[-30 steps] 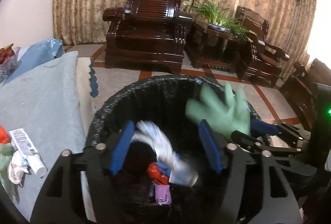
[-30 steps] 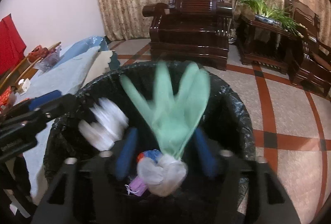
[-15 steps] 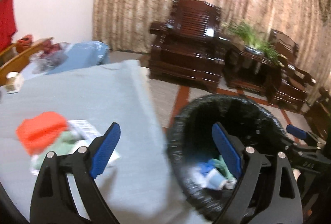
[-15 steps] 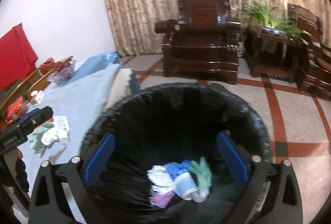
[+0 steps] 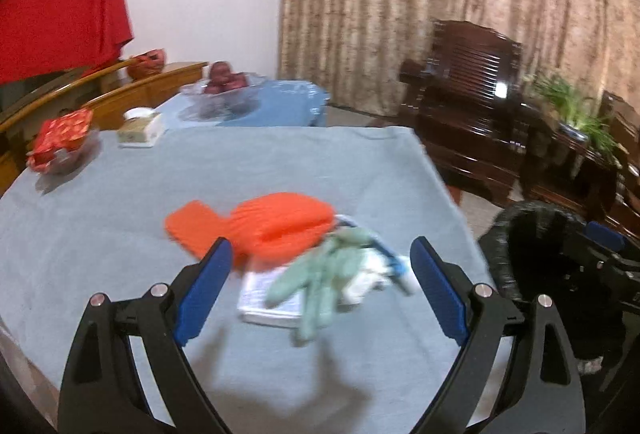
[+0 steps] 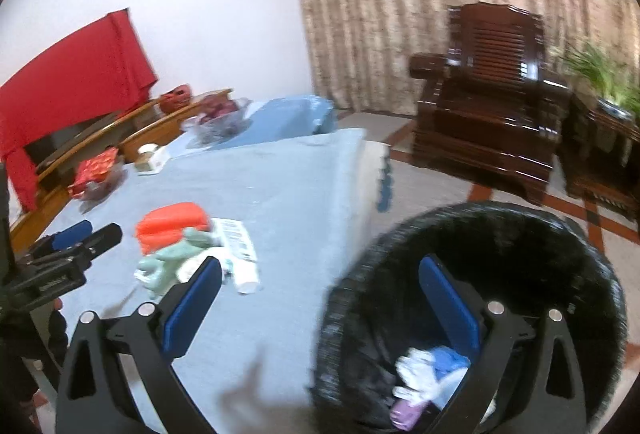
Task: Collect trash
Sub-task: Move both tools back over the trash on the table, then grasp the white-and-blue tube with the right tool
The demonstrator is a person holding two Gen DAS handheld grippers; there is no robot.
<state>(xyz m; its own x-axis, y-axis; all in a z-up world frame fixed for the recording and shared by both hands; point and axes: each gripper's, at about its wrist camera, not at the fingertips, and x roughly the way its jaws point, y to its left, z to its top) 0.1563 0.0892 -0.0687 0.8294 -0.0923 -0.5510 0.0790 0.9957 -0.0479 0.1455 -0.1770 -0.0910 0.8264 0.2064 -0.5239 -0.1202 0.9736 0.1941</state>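
Note:
A pile of trash lies on the blue-grey tablecloth [image 5: 120,234]: an orange packet [image 5: 276,224], a pale green glove [image 5: 320,274] and a white tube [image 6: 240,258] with white paper. My left gripper [image 5: 320,286] is open and empty, just short of the pile. My right gripper [image 6: 320,306] is open and empty, straddling the table's edge and the black-lined trash bin [image 6: 520,234]. The bin, beside the table's right edge, holds white, blue and purple trash [image 6: 424,382]. The left gripper also shows in the right wrist view [image 6: 84,234].
A red snack bowl [image 5: 64,141], a tissue box [image 5: 140,127] and a glass fruit bowl [image 5: 224,89] stand at the table's far side. Dark wooden armchairs [image 5: 472,101] and a plant [image 5: 572,109] stand beyond on the tiled floor.
Both grippers let trash fall into the bin and opened. Both then swung left, the left one from over the bin to the table's trash pile.

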